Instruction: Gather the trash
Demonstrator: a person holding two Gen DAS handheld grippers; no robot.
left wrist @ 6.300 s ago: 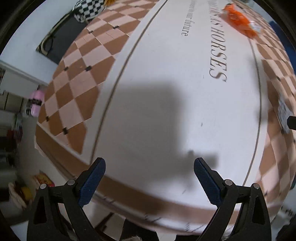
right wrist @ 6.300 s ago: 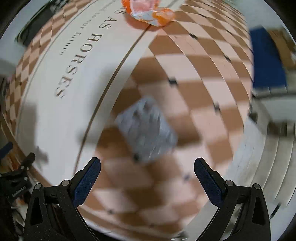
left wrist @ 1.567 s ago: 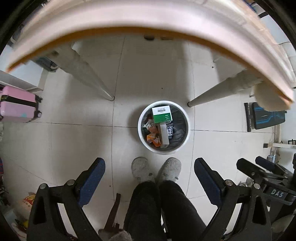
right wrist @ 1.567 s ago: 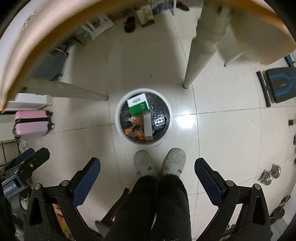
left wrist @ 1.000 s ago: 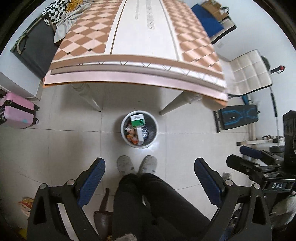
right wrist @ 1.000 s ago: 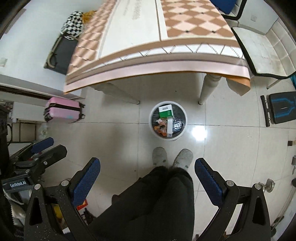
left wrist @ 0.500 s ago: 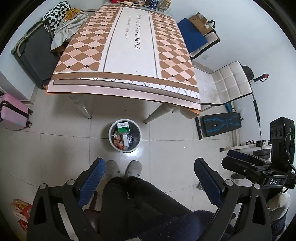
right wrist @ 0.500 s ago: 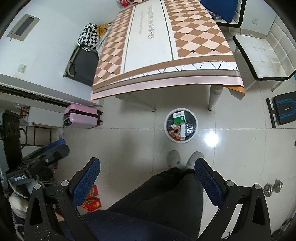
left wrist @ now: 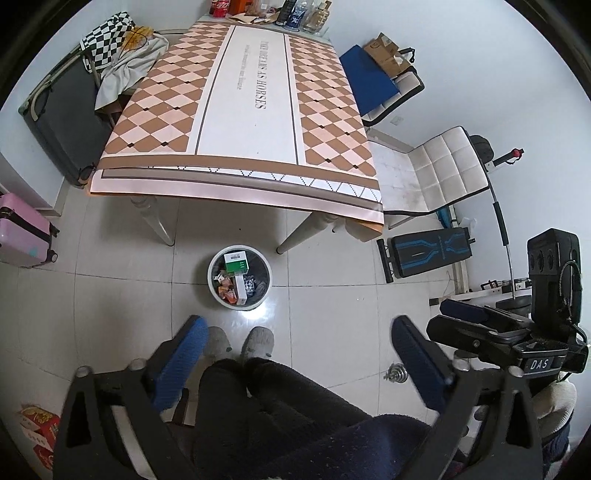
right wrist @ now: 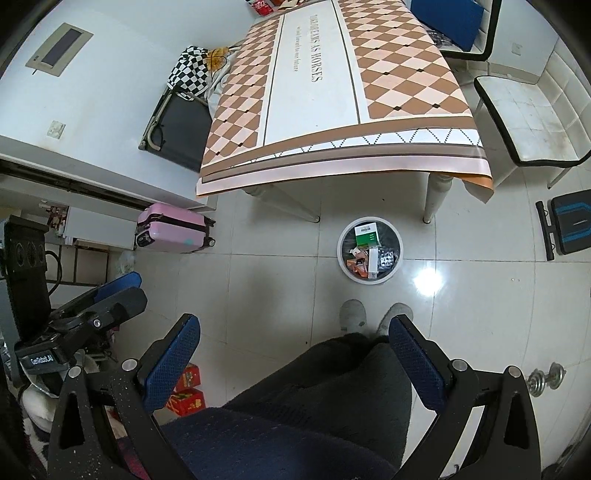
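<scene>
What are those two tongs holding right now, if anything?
Nothing. The left tongs and right tongs both stand open and empty, above the trash bin on the floor.

One worktop [left wrist: 243,110], one trash bin [left wrist: 240,279] at centre frame, two white chairs [left wrist: 443,173], perhaps seven bottles [left wrist: 295,11] at the top.

Your left tongs [left wrist: 297,363] and right tongs [right wrist: 293,363] both gape wide, empty, held high above your own slippered feet [left wrist: 238,341].
</scene>
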